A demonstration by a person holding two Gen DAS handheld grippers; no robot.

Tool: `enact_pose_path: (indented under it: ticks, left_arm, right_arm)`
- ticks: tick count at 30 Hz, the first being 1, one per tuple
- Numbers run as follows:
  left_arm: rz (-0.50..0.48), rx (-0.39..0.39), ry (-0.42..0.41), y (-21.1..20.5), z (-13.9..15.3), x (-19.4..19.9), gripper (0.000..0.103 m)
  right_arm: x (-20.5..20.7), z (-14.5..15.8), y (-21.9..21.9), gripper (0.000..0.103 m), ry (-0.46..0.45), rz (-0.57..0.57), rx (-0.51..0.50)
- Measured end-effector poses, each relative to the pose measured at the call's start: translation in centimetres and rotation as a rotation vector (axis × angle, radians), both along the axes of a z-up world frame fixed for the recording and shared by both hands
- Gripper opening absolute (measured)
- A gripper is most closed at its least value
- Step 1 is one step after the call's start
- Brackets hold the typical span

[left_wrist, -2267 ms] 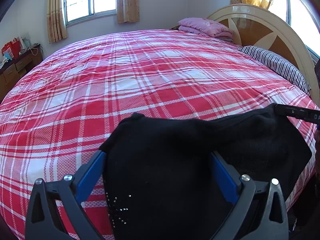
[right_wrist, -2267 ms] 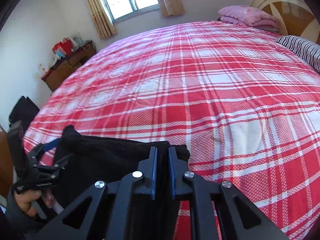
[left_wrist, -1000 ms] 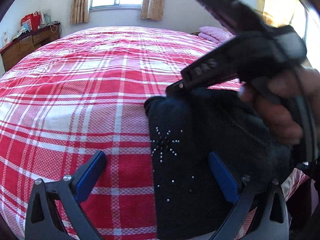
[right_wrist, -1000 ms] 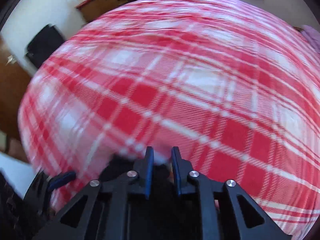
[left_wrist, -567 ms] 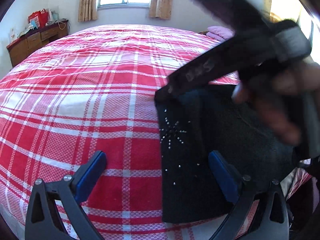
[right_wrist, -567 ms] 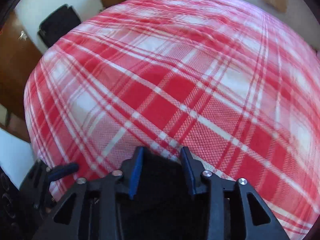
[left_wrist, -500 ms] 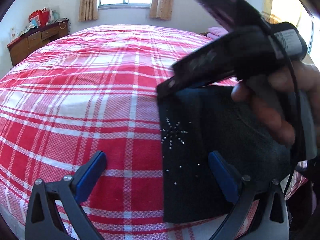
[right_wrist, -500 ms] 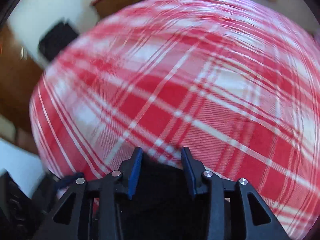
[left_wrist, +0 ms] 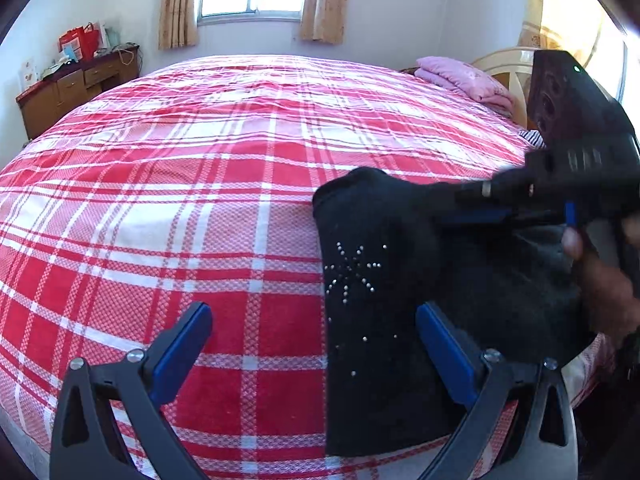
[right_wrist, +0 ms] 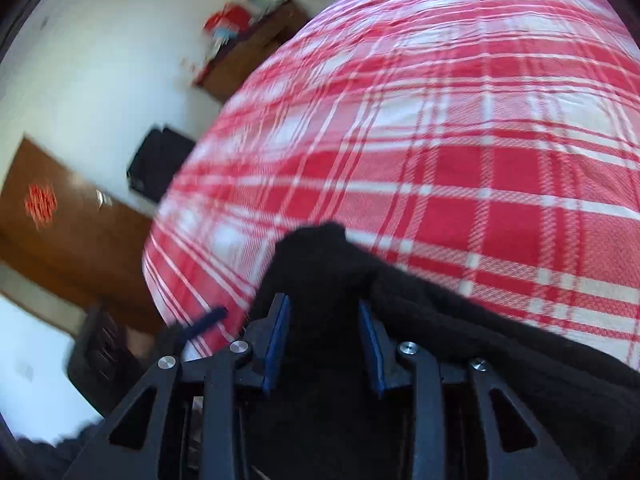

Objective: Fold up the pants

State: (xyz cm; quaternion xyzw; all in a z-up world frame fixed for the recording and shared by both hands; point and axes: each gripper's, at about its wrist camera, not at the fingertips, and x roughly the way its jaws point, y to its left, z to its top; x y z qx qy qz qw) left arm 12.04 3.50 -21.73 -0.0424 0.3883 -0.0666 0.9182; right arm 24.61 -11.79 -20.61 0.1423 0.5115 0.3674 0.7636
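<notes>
While black pants (left_wrist: 384, 280) lie folded at the plaid bed's (left_wrist: 200, 200) near edge, both grippers hover.
Left gripper (left_wrist: 312, 344) spread wide, empty; right gripper (right_wrist: 324, 336) closing, fabric between jaws, pads not pressing.

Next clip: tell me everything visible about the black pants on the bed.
The black pants look like thick, soft knit, with small silvery studs in a starburst on the upper layer. They lie folded into a compact stack at the near edge of the red plaid bedspread. The right gripper, jaws closing, has black fabric between its fingers; the left gripper, wide open, straddles the stack's left edge.
</notes>
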Motion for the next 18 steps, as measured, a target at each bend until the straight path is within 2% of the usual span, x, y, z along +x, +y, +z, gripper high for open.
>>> enact_pose_path:
  ticks: [2,5,8,10,12,14,18]
  left_arm:
    - [-0.006,0.002,-0.001,-0.1,0.0,0.0,0.103]
    - [-0.007,0.027,-0.018,-0.9,0.3,-0.5,0.103]
    - [-0.028,0.041,-0.018,-1.6,0.1,-0.2,0.103]
    - [-0.028,0.019,-0.012,-1.3,0.1,0.1,0.103]
    - [-0.028,0.023,-0.017,-1.1,0.3,0.1,0.103]
    - [-0.027,0.037,-0.024,-1.0,0.7,0.2,0.103]
    - [-0.015,-0.025,-0.048,0.3,1.6,0.7,0.103]
  right_arm:
    - [-0.2,1.2,-1.0,0.038,-0.055,-0.047,-0.007]
    - [-0.5,1.9,-2.6,0.047,-0.041,-0.058,0.002]
    - [0.2,-0.2,-2.7,0.048,-0.062,-0.106,-0.187]
    - [0.3,-0.5,-3.3,0.048,-0.075,-0.119,-0.173]
    - [-0.1,0.8,-4.0,0.048,-0.086,-0.157,-0.115]
    - [-1.5,2.9,-5.4,0.049,-0.144,-0.195,-0.096]
    - [-4.8,5.9,-8.6,0.051,-0.229,-0.238,-0.178]
